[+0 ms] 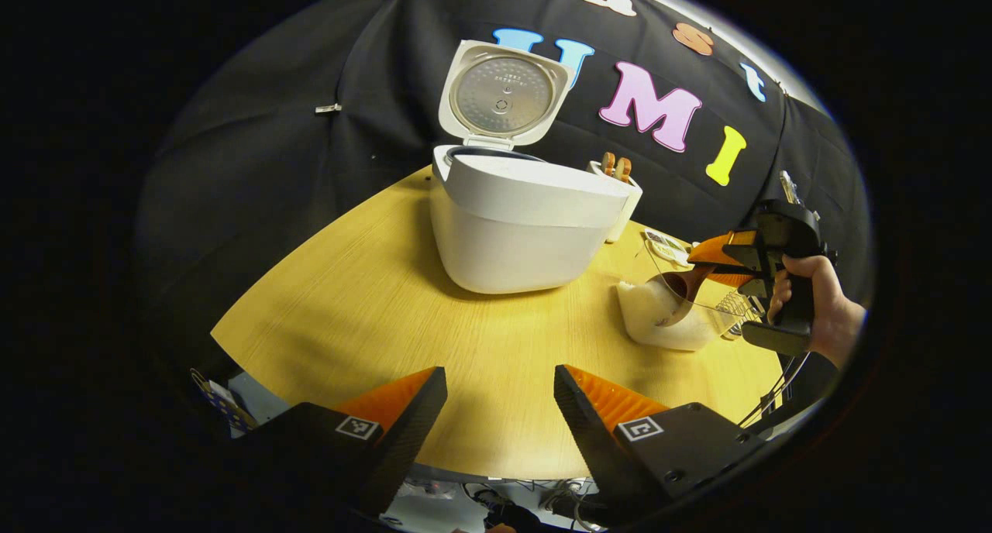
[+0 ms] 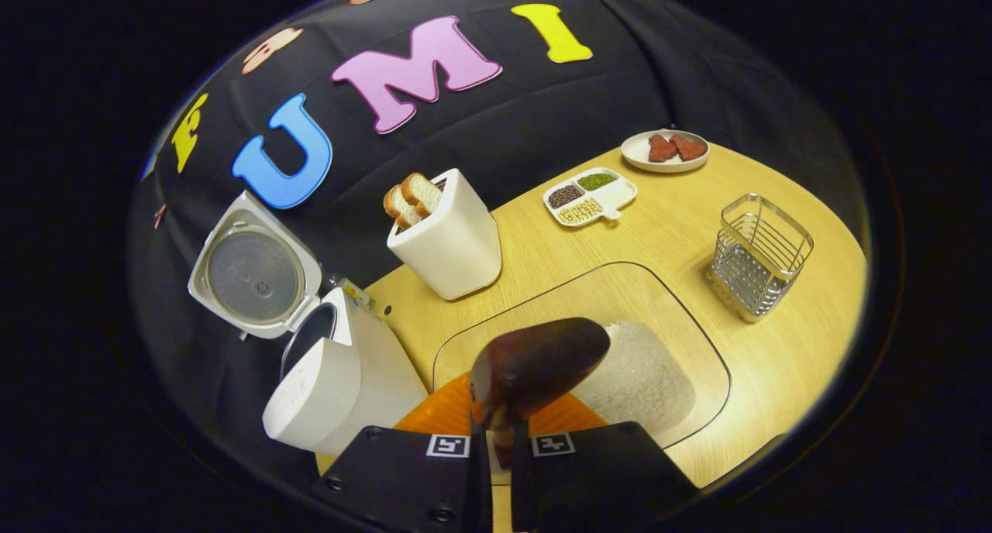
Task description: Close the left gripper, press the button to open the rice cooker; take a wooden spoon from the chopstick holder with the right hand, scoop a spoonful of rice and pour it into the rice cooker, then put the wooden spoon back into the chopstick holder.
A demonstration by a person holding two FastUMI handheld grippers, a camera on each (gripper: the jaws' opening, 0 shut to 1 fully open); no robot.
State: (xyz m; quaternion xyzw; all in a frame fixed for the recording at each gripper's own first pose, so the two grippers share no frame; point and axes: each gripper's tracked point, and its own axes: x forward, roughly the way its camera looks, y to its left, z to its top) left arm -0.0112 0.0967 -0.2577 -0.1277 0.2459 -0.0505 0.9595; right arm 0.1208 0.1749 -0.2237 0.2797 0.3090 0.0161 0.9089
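In the left gripper view we are looking from low over the near edge of the table (image 1: 372,300), facing forward past our left tool (image 1: 500,397) toward the open rice cooker (image 1: 519,223) well ahead, with the right tool (image 1: 709,273) off to its right. In the right gripper view we are looking steeply down from just above the rice container (image 2: 643,378), close ahead of that tool (image 2: 500,432). Both views are sharing the rice cooker (image 2: 341,378), toaster (image 2: 449,246) and table (image 2: 775,362).

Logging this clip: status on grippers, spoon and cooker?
Left gripper open, idle. Right gripper shut on wooden spoon, over rice container. Rice cooker lid up. Nothing in the way.
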